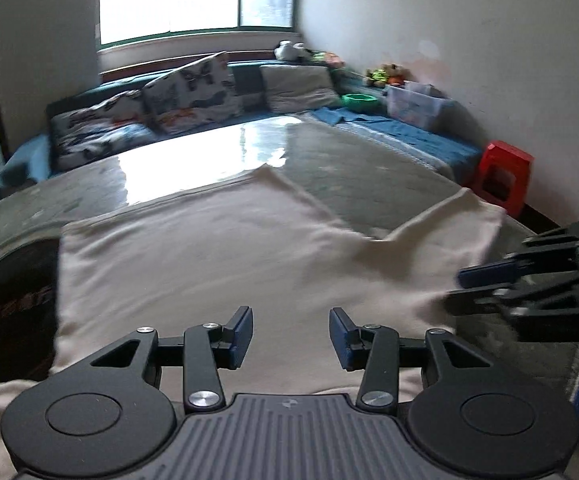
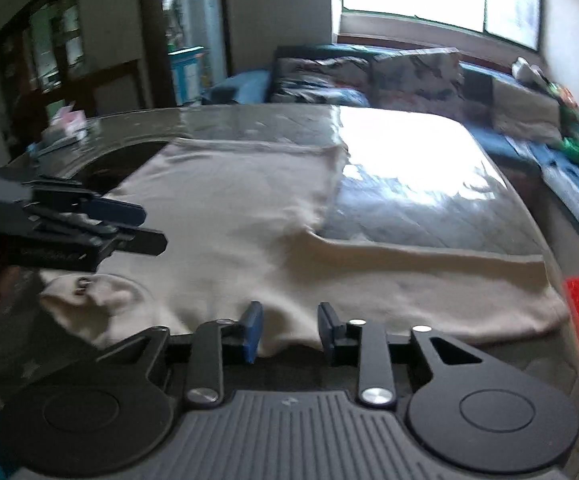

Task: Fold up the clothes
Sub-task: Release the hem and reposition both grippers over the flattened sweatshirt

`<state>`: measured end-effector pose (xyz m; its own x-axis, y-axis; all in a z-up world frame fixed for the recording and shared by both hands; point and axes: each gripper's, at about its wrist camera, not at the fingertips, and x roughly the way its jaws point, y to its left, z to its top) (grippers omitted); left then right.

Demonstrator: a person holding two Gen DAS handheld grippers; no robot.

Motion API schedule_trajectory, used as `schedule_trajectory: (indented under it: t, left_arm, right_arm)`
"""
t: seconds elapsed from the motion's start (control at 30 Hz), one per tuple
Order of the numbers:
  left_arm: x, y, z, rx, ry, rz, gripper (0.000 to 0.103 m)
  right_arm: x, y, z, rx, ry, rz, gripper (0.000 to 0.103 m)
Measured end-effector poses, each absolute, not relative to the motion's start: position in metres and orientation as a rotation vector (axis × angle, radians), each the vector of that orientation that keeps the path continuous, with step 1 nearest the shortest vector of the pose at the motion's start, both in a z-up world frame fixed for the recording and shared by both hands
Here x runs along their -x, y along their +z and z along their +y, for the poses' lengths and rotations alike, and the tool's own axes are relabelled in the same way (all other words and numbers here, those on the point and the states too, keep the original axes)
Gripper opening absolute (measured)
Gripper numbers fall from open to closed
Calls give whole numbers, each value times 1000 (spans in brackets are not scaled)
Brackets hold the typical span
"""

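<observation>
Cloth: I am holding both units over a beige garment (image 1: pixel 217 256) lying flat on the glossy counter (image 1: pixel 349 160). Left hand-held gripper (image 1: pixel 291 334) is hovering with fingers spread, gripping nothing. Right hand-held gripper (image 2: pixel 287 330) is likewise spread at the garment's near edge.

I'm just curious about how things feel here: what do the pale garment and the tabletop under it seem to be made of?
The garment looks like soft knit cloth, perhaps cotton fleece: matte cream, with gentle wrinkles and a limp drape at its edges. The tabletop seems to be glass or a clear glossy sheet over a patterned surface: it mirrors the window brightly. The blur leaves both uncertain.
</observation>
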<state>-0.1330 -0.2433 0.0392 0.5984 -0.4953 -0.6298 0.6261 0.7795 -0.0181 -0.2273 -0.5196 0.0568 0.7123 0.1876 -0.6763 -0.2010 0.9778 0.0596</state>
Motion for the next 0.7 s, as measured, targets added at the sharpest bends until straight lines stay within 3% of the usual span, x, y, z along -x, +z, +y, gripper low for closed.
schedule_trajectory:
  t: [0.1,0.7]
  left_arm:
    - [140,37,-259,-244,-690,652,46]
    - [158,20,-300,-342,-774,641,46]
  right_arm:
    - [226,45,-525,7,191,772,20]
    - [219,37,-652,-208,-308,730,22]
